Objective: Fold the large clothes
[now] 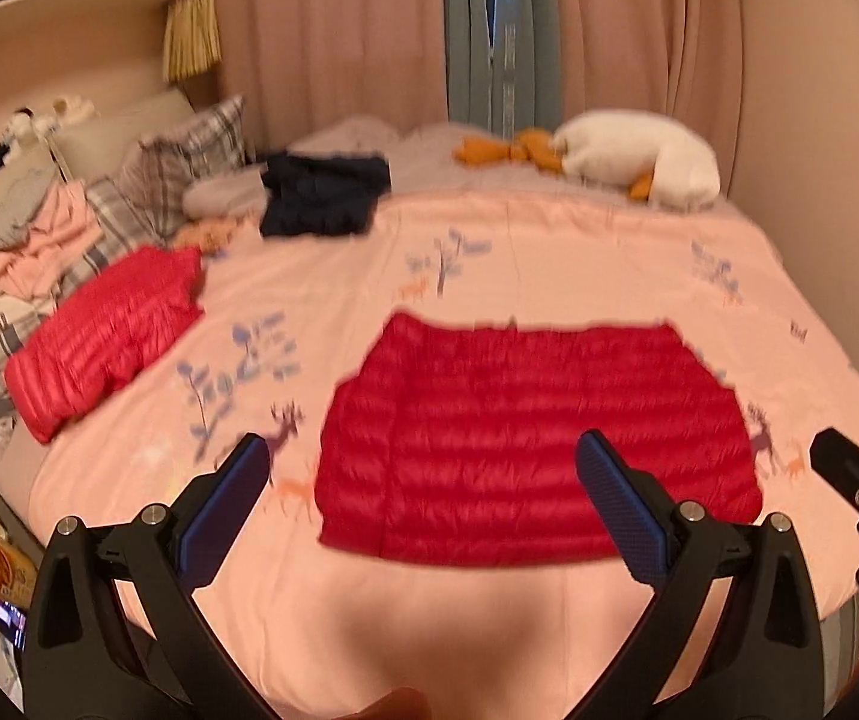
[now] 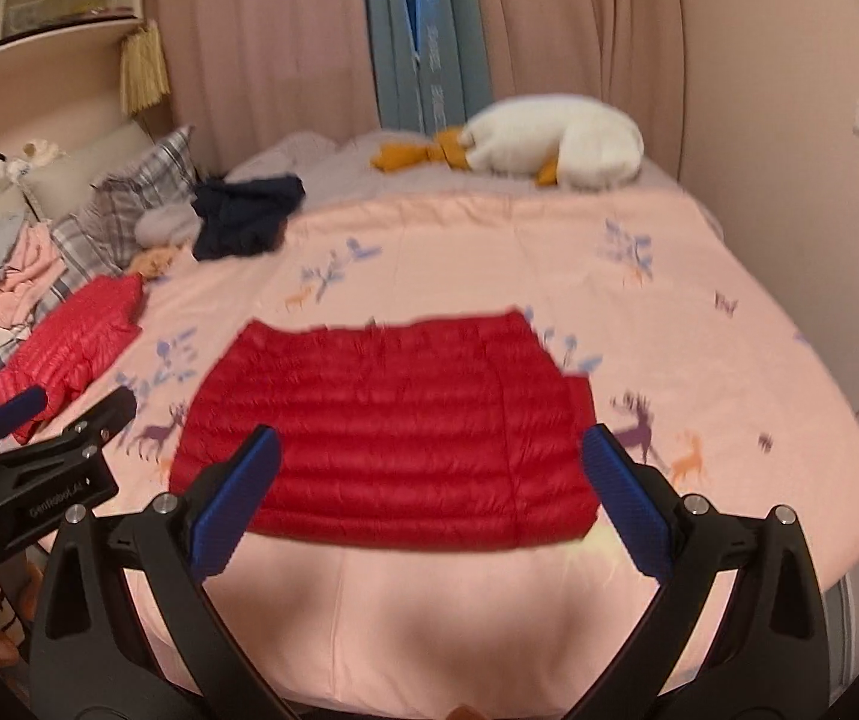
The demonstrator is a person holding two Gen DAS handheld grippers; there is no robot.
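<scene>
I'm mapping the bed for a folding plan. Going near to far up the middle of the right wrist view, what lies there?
right gripper → red puffer jacket → pink duvet → white goose plush → curtains

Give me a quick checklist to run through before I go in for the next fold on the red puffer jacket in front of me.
1. Left gripper open, holding nothing: ok.
2. Right gripper open, holding nothing: ok.
3. Red jacket lying flat on the pink duvet: ok.
4. Its near edge free of other items: ok.
5. Folded red jacket and navy garment well apart from it: ok.
6. Sleeves tucked evenly underneath: cannot tell.
</scene>
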